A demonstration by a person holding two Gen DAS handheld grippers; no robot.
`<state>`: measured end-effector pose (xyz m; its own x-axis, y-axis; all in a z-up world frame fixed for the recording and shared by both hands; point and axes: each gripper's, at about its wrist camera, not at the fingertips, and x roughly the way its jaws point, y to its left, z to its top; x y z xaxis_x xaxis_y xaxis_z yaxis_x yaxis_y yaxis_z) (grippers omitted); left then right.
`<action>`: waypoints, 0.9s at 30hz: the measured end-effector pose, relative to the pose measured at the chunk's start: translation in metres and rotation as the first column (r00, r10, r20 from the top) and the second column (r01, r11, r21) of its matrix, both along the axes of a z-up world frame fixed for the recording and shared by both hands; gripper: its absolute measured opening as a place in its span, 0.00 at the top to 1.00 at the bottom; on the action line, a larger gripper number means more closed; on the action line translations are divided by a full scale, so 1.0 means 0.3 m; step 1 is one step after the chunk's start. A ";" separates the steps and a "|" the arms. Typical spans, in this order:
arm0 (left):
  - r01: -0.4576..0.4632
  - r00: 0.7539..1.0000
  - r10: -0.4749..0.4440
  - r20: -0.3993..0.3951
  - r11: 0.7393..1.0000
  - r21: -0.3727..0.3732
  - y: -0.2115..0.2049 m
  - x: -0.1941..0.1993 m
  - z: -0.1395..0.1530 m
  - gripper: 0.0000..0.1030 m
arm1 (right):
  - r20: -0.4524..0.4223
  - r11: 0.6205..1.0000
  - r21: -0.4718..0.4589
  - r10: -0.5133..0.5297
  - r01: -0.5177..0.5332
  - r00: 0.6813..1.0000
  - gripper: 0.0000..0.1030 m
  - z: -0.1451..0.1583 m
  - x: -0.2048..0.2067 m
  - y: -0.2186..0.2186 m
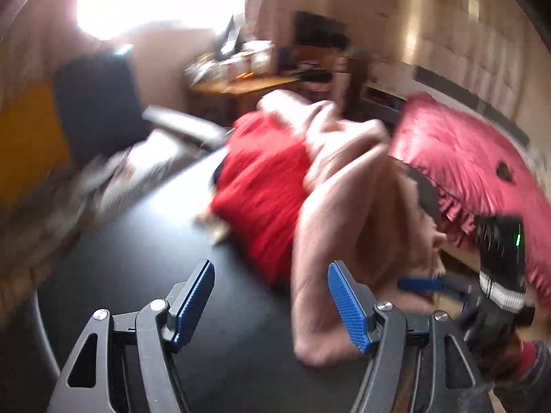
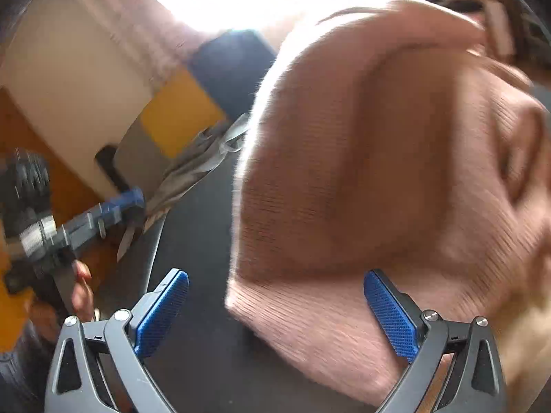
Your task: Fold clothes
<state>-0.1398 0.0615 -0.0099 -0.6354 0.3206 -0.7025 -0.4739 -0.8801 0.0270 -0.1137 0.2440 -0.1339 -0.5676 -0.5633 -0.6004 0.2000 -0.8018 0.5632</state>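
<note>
Room: bright window behind, cluttered wooden desk (image 1: pixel 241 82) far back, all blurred.
Worktop (image 1: pixel 144 268): dark, smooth, rounded edge on the near left; bare patch in front of both grippers, good room to spread cloth.
Pink cushion (image 1: pixel 475 158): big, shiny, frilled edge, off past the right side of the heap.
Pink-brown knit (image 2: pixel 378 172): biggest cloth, piled up in a soft lump on the worktop; looks light, floppy, a bit fuzzy, not slippery; will sag when lifted.
Where to grab: low folded rim (image 2: pixel 310 327) near the right gripper, thick enough to pinch; cannot tell which part is sleeve or hem.
Red cloth (image 1: pixel 261 186): soft heap behind and partly under the knit, touching it.
Grey cloth (image 2: pixel 193 172): hanging over the far left edge, could slip off.
Left gripper (image 1: pixel 272 306): spread wide, holding nothing, knit just beside its right pad.
Right gripper (image 2: pixel 275 313): spread wide, knit rim between the pads, not pinched.
</note>
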 end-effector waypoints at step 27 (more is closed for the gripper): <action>0.173 0.985 -0.174 -0.012 0.984 -0.034 0.354 -0.265 -0.091 0.79 | -0.028 0.854 -0.175 -0.502 0.491 0.864 0.62 -0.037 -0.256 0.592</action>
<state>-0.2192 0.1678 -0.0372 -0.5825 0.4041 -0.7053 -0.6187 -0.7831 0.0623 -0.1906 0.4218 -0.1451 -0.8339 -0.2782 -0.4767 -0.1576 -0.7077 0.6887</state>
